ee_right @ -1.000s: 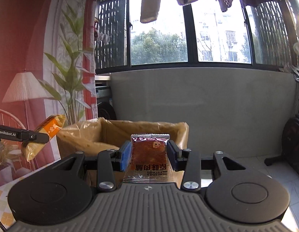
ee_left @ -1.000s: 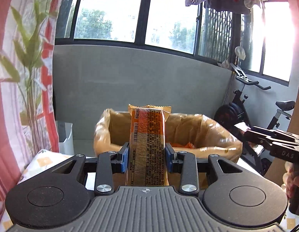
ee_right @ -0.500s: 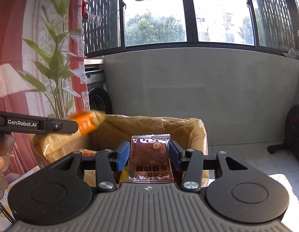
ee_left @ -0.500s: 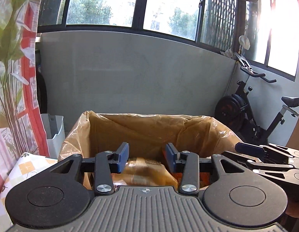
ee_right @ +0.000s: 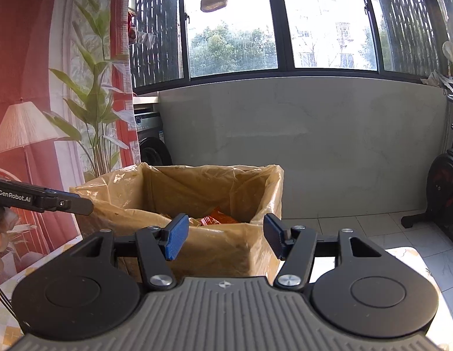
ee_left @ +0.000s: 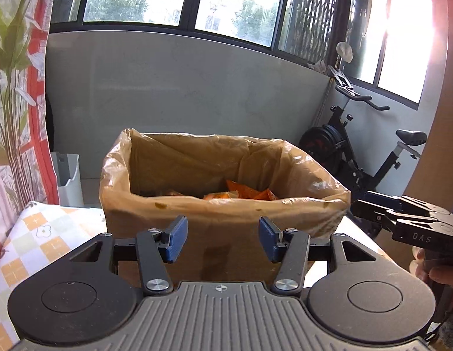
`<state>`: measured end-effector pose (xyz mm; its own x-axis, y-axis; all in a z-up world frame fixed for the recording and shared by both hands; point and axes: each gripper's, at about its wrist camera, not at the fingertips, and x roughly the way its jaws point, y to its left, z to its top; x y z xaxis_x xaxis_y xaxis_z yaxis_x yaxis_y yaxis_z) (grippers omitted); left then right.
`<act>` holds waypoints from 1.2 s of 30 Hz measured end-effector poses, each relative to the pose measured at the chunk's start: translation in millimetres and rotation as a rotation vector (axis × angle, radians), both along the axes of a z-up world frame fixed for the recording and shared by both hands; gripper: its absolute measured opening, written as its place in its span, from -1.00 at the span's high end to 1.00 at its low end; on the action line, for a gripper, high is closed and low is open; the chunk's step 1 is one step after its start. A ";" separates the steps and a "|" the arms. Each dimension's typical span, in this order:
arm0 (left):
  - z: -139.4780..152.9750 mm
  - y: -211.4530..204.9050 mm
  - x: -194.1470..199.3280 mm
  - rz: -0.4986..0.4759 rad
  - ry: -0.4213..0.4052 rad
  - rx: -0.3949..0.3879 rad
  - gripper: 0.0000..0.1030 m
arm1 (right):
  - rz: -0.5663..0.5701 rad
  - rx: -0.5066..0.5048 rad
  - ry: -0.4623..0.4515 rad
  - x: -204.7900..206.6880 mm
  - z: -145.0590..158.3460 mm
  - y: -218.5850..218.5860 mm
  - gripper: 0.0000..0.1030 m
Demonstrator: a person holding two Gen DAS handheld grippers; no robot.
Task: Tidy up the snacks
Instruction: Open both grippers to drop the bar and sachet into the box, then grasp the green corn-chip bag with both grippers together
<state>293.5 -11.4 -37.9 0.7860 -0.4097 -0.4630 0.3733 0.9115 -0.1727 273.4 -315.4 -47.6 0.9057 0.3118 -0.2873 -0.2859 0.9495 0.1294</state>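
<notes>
Both hand-held grippers (ee_left: 220, 238) (ee_right: 223, 238) empty, crinkled plastic-lined box (ee_left: 226, 228), orange packets (ee_left: 241, 194) inside

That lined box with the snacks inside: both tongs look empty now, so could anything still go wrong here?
Possibly. The loose plastic liner billows over the box rim, so the open left tongs or right tongs might snag it. The right tongs sit close beside the left, so they could bump each other.

A thin, crinkled, glossy plastic liner (ee_left: 197, 158) covers the brown cardboard box (ee_left: 226, 242). Inside lie shiny foil snack packets (ee_left: 241, 194). The fingers (ee_left: 175, 238) carry matt blue pads.
</notes>
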 end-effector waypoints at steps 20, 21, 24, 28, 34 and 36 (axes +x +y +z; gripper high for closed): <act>-114.2 -46.7 -5.9 -0.120 0.281 -0.032 -0.07 | 0.054 0.032 0.387 -23.8 -112.9 6.0 -0.29; -120.0 -48.6 -3.2 -0.124 0.291 -0.035 -0.07 | 0.072 0.036 0.389 -24.6 -113.5 8.1 -0.30; -139.0 -54.7 1.9 -0.121 0.330 -0.029 -0.07 | 0.115 0.029 0.384 -27.2 -116.2 15.9 -0.31; -154.1 -52.8 5.3 -0.125 0.367 -0.076 -0.10 | 0.119 0.053 0.406 -30.0 -122.9 16.8 -0.40; -162.1 -52.9 9.0 -0.132 0.378 -0.096 -0.22 | 0.114 0.127 0.472 -29.3 -133.5 11.6 -0.54; -167.1 -55.7 11.3 -0.147 0.395 -0.102 -0.23 | 0.112 0.160 0.489 -29.7 -137.8 9.1 -0.54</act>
